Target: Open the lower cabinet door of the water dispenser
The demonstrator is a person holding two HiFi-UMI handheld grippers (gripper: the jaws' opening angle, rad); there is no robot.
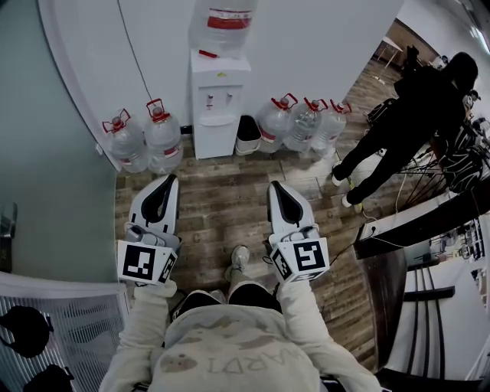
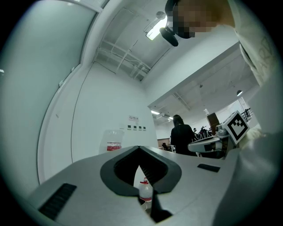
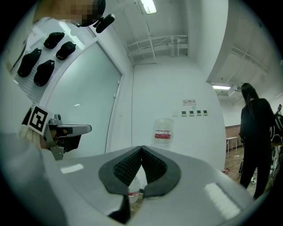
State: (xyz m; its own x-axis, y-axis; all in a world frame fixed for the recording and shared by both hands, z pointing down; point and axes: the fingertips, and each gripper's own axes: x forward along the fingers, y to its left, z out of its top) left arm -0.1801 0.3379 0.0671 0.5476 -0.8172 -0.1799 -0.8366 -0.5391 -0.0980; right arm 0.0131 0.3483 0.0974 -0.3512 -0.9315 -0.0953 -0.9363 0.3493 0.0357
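Note:
The white water dispenser (image 1: 219,103) stands against the far wall with a big clear bottle (image 1: 223,23) on top. Its lower cabinet door (image 1: 213,140) is closed. Both grippers are held side by side well short of it, above the wood floor and pointing toward it. My left gripper (image 1: 169,178) has its jaws together and holds nothing. My right gripper (image 1: 274,186) is likewise shut and empty. In the left gripper view the jaws (image 2: 139,148) hide the dispenser's body, and only the top bottle (image 2: 113,142) shows. The right gripper view shows its jaws (image 3: 141,148) below the same bottle (image 3: 162,131).
Water jugs with red caps stand on the floor left (image 1: 145,142) and right (image 1: 302,126) of the dispenser, with a small bin (image 1: 248,136) beside it. A person in black (image 1: 413,115) walks at the right. A dark desk (image 1: 429,222) lies right, a white rack (image 1: 61,321) lower left.

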